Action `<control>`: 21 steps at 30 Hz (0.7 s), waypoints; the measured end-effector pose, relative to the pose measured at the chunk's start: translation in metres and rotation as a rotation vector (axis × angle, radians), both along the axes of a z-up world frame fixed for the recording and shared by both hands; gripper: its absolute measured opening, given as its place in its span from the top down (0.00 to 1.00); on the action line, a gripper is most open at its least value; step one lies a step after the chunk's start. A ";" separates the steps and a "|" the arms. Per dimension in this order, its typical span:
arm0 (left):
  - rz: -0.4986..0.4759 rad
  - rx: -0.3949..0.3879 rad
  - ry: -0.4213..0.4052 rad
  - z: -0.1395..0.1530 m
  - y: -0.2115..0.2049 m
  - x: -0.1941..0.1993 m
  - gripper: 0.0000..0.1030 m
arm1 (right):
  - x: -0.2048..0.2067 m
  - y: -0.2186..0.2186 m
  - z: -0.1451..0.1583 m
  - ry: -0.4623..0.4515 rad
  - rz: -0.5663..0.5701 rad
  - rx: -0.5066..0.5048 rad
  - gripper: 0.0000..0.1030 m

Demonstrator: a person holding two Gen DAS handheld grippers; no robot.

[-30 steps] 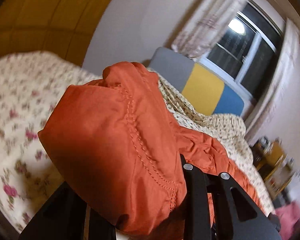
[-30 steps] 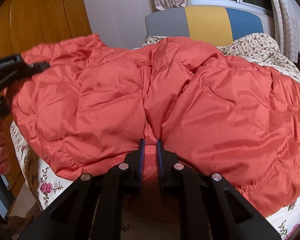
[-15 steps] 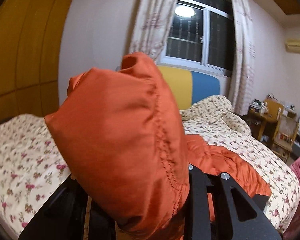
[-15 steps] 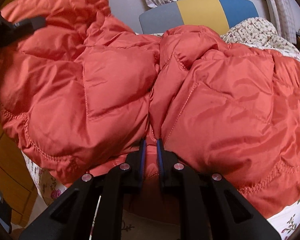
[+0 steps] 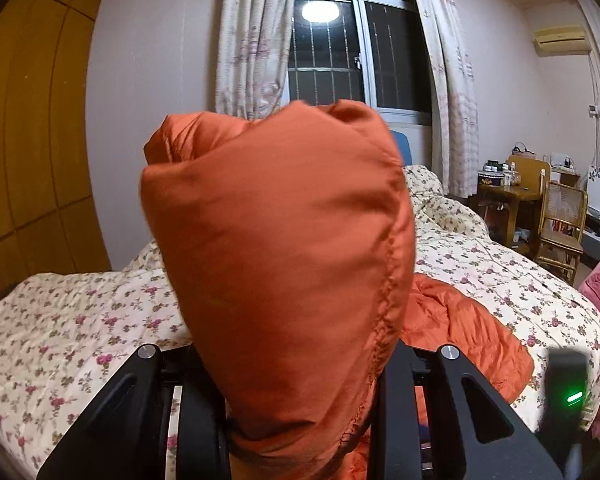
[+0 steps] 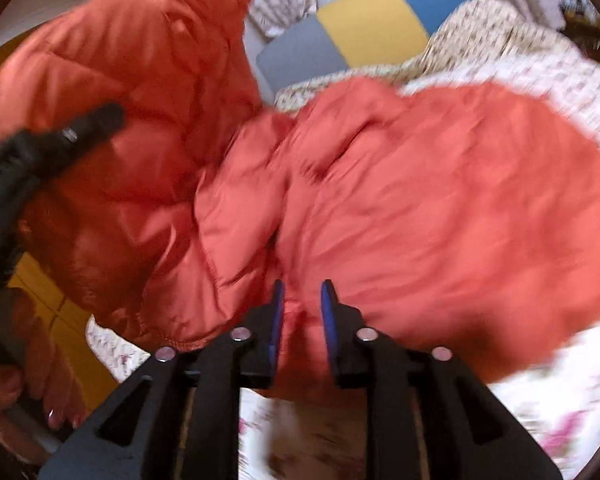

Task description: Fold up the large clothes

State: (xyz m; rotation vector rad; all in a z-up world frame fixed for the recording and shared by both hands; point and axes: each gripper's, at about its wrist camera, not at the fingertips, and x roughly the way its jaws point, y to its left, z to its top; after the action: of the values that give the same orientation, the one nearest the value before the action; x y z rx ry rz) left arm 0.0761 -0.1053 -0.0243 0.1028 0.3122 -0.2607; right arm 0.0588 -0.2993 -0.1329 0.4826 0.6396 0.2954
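The left tool (image 5: 300,396) was clamped on a raised corner of the orange jacket (image 5: 276,264); the right tool (image 6: 302,320) pinched its near edge on the bed (image 5: 80,320). The fold-over seemed underway; next, likely carry the lifted part across and lay it flat.

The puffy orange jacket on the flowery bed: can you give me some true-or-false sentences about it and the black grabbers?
1. The puffy orange quilted jacket lies partly on the floral bedspread. True.
2. The left gripper is empty. False: a bunched part of the jacket fills the space between its fingers.
3. The right gripper has jacket fabric between its blue pads. True.
4. The jacket is neatly folded into a square. False: it is rumpled, one side lifted high.
5. The window shows bright daylight. False: the glass is dark, with a lamp's reflection.
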 end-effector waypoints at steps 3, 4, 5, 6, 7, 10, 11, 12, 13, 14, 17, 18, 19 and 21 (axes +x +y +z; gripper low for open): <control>-0.016 0.002 0.003 -0.002 -0.011 -0.001 0.72 | -0.017 -0.037 0.006 -0.016 -0.082 -0.042 0.74; -0.023 0.005 0.001 -0.003 -0.015 -0.002 0.72 | -0.021 -0.044 0.005 -0.011 -0.106 -0.050 0.74; -0.032 0.011 -0.001 -0.005 -0.020 -0.002 0.72 | -0.026 -0.060 0.003 -0.001 -0.145 -0.054 0.74; -0.040 0.014 -0.002 -0.005 -0.024 -0.003 0.70 | -0.030 -0.069 0.000 0.004 -0.162 -0.047 0.76; -0.055 0.016 -0.001 -0.006 -0.028 -0.004 0.69 | -0.035 -0.074 -0.004 0.009 -0.170 -0.038 0.76; -0.091 0.028 0.001 -0.011 -0.043 -0.005 0.69 | -0.037 -0.093 -0.012 0.036 -0.180 0.026 0.77; -0.106 0.042 -0.002 -0.014 -0.049 -0.006 0.69 | -0.038 -0.094 -0.011 0.039 -0.181 0.040 0.77; -0.119 0.051 -0.004 -0.016 -0.054 -0.006 0.66 | -0.042 -0.093 -0.011 0.042 -0.180 0.043 0.77; -0.139 0.067 -0.004 -0.019 -0.061 -0.007 0.65 | -0.043 -0.094 -0.011 0.045 -0.177 0.037 0.77; -0.156 0.079 -0.002 -0.022 -0.066 -0.007 0.64 | -0.043 -0.094 -0.011 0.046 -0.173 0.030 0.77; -0.199 0.123 -0.001 -0.034 -0.083 -0.008 0.61 | -0.046 -0.099 -0.010 0.052 -0.164 0.057 0.77; -0.215 0.146 -0.005 -0.040 -0.089 -0.009 0.58 | -0.045 -0.099 -0.011 0.055 -0.161 0.071 0.77; -0.226 0.162 -0.005 -0.043 -0.092 -0.009 0.57 | -0.042 -0.100 -0.011 0.059 -0.155 0.085 0.77; -0.243 0.190 -0.006 -0.051 -0.098 -0.011 0.55 | -0.037 -0.104 -0.009 0.067 -0.153 0.097 0.76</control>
State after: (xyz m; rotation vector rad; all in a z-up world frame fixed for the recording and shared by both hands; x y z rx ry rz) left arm 0.0654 -0.2035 -0.0753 0.3297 0.3186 -0.4714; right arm 0.0214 -0.4033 -0.1416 0.6327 0.6513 0.1667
